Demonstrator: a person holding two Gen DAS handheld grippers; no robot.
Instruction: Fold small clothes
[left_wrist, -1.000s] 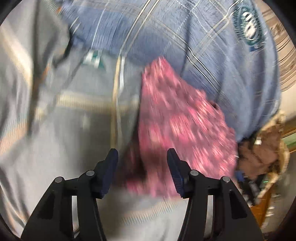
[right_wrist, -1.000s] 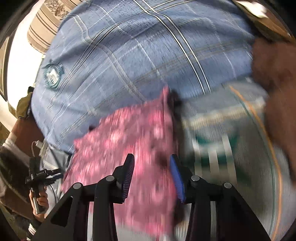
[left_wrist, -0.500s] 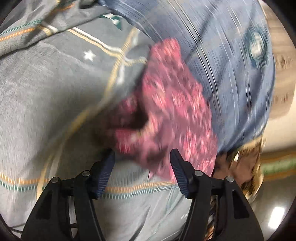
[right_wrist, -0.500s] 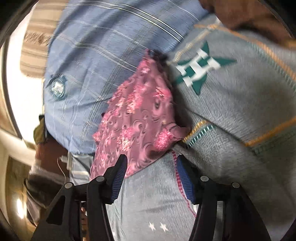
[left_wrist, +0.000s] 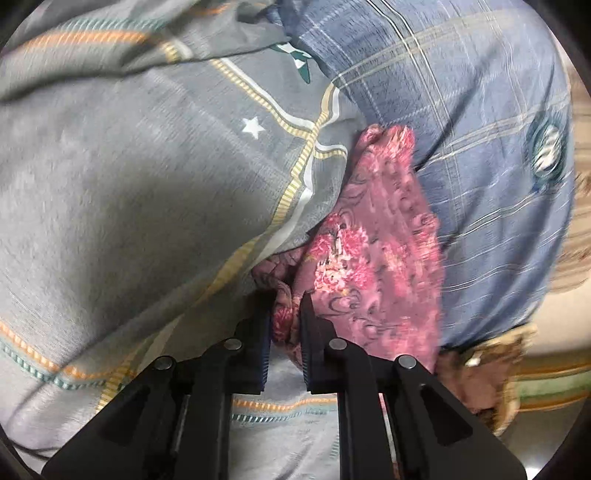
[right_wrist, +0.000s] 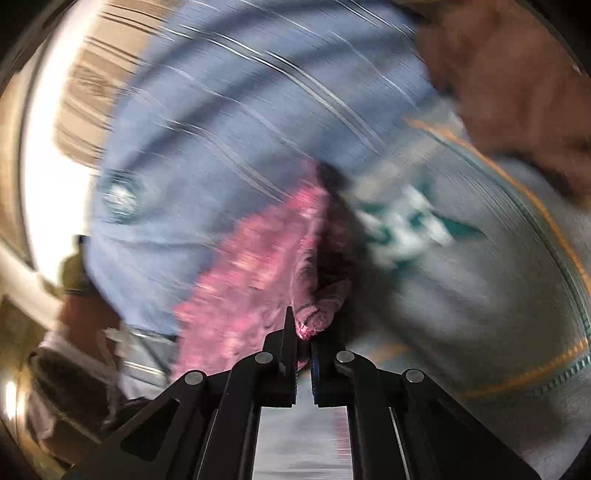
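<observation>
A small pink floral cloth (left_wrist: 376, 258) lies where a grey striped blanket (left_wrist: 147, 184) meets a blue plaid fabric (left_wrist: 461, 147). My left gripper (left_wrist: 289, 306) is closing its jaws on the cloth's bunched near-left corner, and the pads press the folds between them. In the blurred right wrist view the same pink cloth (right_wrist: 251, 280) runs up and left from my right gripper (right_wrist: 303, 339). Its jaws have closed almost together on a rolled corner of the cloth.
The grey blanket (right_wrist: 480, 295) carries a green and white emblem and orange stripes. A brown fabric (right_wrist: 517, 74) lies at the upper right. Brown furry stuff (left_wrist: 476, 380) sits by the blue fabric's lower edge, with floor beyond.
Both grippers came down onto the pink cloth and went from wide open to closed on its near corners. The cloth's near edge is now bunched.
</observation>
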